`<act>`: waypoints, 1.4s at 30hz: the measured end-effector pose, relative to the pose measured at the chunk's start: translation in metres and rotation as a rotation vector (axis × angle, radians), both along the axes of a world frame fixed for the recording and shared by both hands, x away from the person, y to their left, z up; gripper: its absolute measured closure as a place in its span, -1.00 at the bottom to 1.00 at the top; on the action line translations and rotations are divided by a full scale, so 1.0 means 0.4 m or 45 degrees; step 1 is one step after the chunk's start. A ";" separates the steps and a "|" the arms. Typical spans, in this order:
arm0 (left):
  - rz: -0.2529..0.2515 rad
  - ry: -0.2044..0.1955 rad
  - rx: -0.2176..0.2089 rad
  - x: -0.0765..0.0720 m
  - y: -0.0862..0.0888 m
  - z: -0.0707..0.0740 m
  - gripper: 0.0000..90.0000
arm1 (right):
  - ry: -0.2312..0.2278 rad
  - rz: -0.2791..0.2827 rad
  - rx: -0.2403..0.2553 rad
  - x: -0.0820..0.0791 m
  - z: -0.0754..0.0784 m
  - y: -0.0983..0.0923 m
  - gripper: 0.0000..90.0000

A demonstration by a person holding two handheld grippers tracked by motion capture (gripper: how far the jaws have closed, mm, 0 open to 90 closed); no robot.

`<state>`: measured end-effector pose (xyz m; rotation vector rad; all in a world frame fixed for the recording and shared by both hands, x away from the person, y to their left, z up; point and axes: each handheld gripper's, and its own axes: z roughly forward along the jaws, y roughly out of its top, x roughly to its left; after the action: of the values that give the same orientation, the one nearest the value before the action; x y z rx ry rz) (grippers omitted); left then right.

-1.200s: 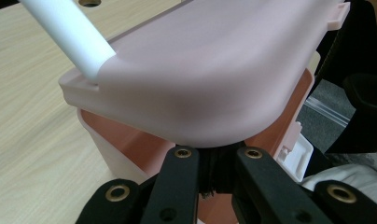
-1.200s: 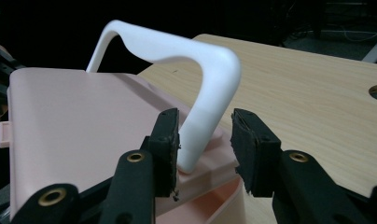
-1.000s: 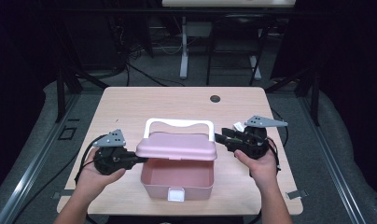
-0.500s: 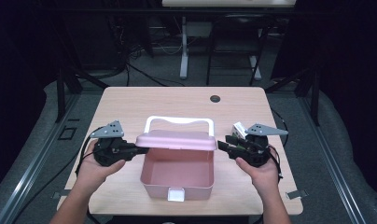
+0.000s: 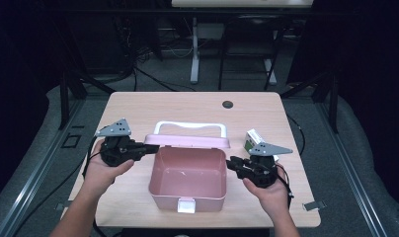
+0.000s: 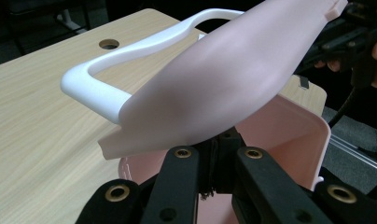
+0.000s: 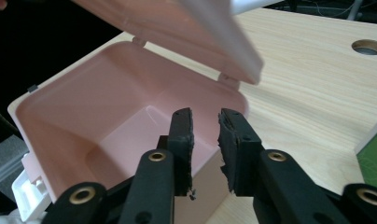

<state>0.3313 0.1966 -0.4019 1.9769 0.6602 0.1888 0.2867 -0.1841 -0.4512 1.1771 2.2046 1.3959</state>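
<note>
A pink box (image 5: 187,196) stands in the middle of the table, its inside bare. Its pink lid (image 5: 187,141) with a white handle (image 5: 190,126) is raised and tilted toward the back. My left gripper (image 5: 150,148) is shut on the lid's left edge; in the left gripper view its jaws (image 6: 219,140) meet under the lid (image 6: 214,88). My right gripper (image 5: 230,163) is at the box's right wall. Its jaws have just been closing and stand a narrow gap apart (image 7: 206,121) over the rim of the box (image 7: 84,116), gripping nothing.
A small white and green carton (image 5: 253,138) stands on the table just behind my right gripper. A round cable hole (image 5: 227,104) sits near the table's far edge. Bare tabletop lies left and right of the box.
The lid has swung up off the box toward the back with my left gripper on it. My right gripper has come down and left to the box's right wall, jaws narrower.
</note>
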 end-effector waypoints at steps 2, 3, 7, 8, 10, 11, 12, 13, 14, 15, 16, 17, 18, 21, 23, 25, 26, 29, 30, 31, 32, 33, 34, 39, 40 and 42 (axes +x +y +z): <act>-0.001 0.001 0.004 0.003 -0.001 0.001 0.98 | 0.014 0.023 -0.004 -0.007 -0.008 0.014 0.69; -0.001 0.001 0.004 0.003 -0.001 0.001 0.98 | 0.014 0.023 -0.004 -0.007 -0.008 0.014 0.69; 0.002 -0.003 0.013 0.011 -0.002 0.000 0.98 | 0.037 0.073 -0.043 -0.021 -0.035 0.041 0.64; 0.004 -0.001 0.015 0.012 -0.002 0.000 0.98 | 0.044 0.079 -0.048 -0.024 -0.042 0.047 0.61; 0.007 -0.003 0.007 0.014 -0.002 -0.001 0.98 | 0.052 0.083 -0.056 -0.029 -0.055 0.055 0.58; 0.007 -0.003 0.007 0.015 -0.002 -0.002 0.98 | 0.054 0.084 -0.041 -0.033 -0.058 0.056 0.58; 0.008 -0.004 0.008 0.016 -0.002 -0.002 0.98 | 0.063 0.091 -0.034 -0.036 -0.060 0.058 0.57; 0.013 -0.006 0.010 0.017 -0.002 -0.003 0.98 | 0.064 0.095 -0.036 -0.040 -0.061 0.060 0.57; 0.024 -0.009 0.016 0.017 -0.001 -0.004 0.98 | 0.063 0.101 -0.041 -0.044 -0.063 0.063 0.57; 0.035 -0.014 0.025 0.018 0.000 -0.004 0.98 | 0.064 0.105 -0.046 -0.048 -0.064 0.066 0.58; 0.041 -0.014 0.024 0.020 0.002 -0.005 0.98 | 0.050 0.104 -0.055 -0.052 -0.066 0.069 0.58; 0.046 -0.010 0.011 0.023 0.005 -0.008 0.98 | 0.041 0.105 -0.066 -0.059 -0.070 0.075 0.66; 0.048 -0.008 0.011 0.023 0.005 -0.009 0.98 | 0.034 0.108 -0.068 -0.062 -0.071 0.076 0.69; 0.041 -0.008 0.005 0.024 0.005 -0.011 0.98 | 0.033 0.109 -0.064 -0.065 -0.075 0.078 0.73; 0.040 -0.010 0.009 0.026 0.004 -0.012 0.98 | 0.038 0.115 -0.064 -0.065 -0.081 0.079 0.75; 0.041 -0.007 0.008 0.028 0.004 -0.015 0.98 | 0.050 0.121 -0.056 -0.066 -0.087 0.084 0.77; 0.042 -0.007 0.010 0.029 0.004 -0.016 0.98 | 0.054 0.126 -0.058 -0.066 -0.089 0.086 0.78; 0.047 -0.006 0.007 0.031 0.005 -0.017 0.98 | 0.053 0.131 -0.070 -0.066 -0.094 0.093 0.80; 0.046 -0.003 0.011 0.032 0.006 -0.018 0.98 | 0.059 0.141 -0.071 -0.066 -0.096 0.095 0.81; 0.046 -0.001 0.014 0.033 0.007 -0.019 0.98 | 0.058 0.146 -0.074 -0.066 -0.096 0.095 0.81; 0.046 -0.001 0.014 0.033 0.007 -0.019 0.98 | 0.059 0.147 -0.073 -0.066 -0.097 0.096 0.81; 0.048 0.000 0.012 0.034 0.006 -0.020 0.98 | 0.059 0.147 -0.073 -0.066 -0.097 0.096 0.81; 0.047 0.002 0.015 0.035 0.006 -0.021 0.98 | 0.060 0.146 -0.071 -0.066 -0.096 0.096 0.81; 0.047 0.003 0.012 0.039 0.004 -0.028 0.98 | 0.059 0.152 -0.075 -0.066 -0.099 0.097 0.80; 0.047 0.006 0.016 0.041 0.004 -0.029 0.98 | 0.064 0.150 -0.077 -0.066 -0.100 0.099 0.80; 0.049 0.016 0.014 0.046 0.005 -0.035 0.98 | 0.067 0.151 -0.069 -0.064 -0.102 0.098 0.80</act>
<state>0.3498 0.1986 -0.4159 1.9781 0.7070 0.2037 0.2610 -0.1448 -0.4920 1.0926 2.3685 1.3550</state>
